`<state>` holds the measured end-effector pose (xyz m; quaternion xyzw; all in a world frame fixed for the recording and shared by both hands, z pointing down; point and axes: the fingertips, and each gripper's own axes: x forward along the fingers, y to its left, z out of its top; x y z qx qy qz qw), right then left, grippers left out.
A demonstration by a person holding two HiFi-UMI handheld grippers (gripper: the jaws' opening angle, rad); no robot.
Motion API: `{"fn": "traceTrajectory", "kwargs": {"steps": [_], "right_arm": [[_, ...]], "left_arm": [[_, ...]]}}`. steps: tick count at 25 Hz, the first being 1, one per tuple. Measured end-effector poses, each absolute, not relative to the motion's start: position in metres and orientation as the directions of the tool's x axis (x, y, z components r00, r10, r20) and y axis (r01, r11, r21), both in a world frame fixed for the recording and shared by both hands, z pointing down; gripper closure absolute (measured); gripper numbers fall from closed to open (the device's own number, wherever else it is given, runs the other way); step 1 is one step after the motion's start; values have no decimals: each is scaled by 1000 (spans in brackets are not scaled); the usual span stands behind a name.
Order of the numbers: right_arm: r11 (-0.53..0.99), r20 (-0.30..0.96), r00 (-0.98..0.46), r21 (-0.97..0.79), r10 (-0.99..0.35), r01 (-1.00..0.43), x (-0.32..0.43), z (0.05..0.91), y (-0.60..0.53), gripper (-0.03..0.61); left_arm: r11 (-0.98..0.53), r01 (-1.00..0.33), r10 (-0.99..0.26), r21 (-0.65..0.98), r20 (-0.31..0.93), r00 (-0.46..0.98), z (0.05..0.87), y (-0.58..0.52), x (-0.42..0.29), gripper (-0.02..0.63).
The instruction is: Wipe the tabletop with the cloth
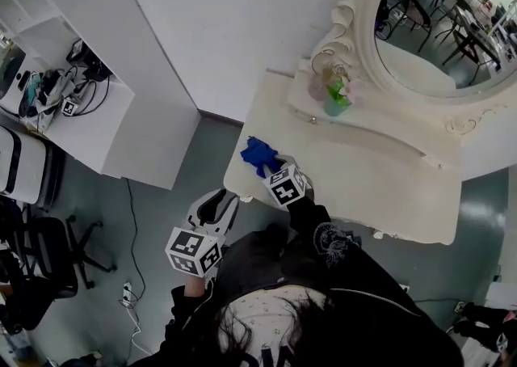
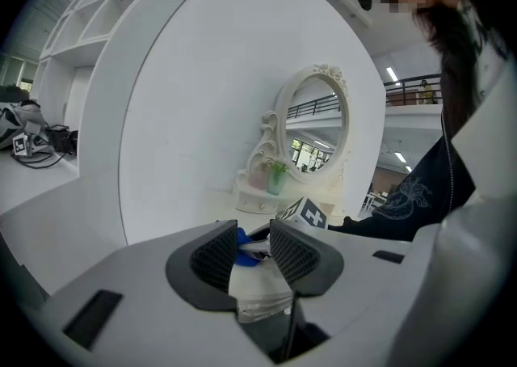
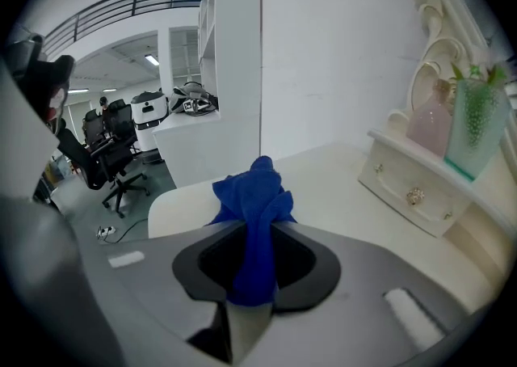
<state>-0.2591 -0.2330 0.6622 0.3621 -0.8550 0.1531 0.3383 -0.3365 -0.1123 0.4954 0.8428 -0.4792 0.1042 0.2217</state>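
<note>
Our right claw [image 3: 257,238] pinched the blue cloth [image 3: 252,191], which bunched up just ahead of its jaws over the corner of the bench [image 3: 347,165]. Farther ahead to its right stood a green vase [image 3: 477,127]. Our left claw [image 2: 253,250] hung empty, jaws slightly apart, behind it and off the bench.

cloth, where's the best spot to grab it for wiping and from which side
The right gripper has it about right. Its jaws are shut on a gathered fold of the blue cloth, coming in from the table's front edge. The bunched bulk sticks out beyond the jaw tips, so that loose wad can press onto the tabletop. I wouldn't change the hold.
</note>
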Motion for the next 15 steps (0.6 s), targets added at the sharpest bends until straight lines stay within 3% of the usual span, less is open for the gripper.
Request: {"fn": "traceTrajectory", "kwargs": {"steps": [15], "right_arm": [[487,707,-343,2,-618,-873,-82,664,-227,492]], "left_arm": [[-586,-762,-659,274,385,646,491,-126,-227,489]]}}
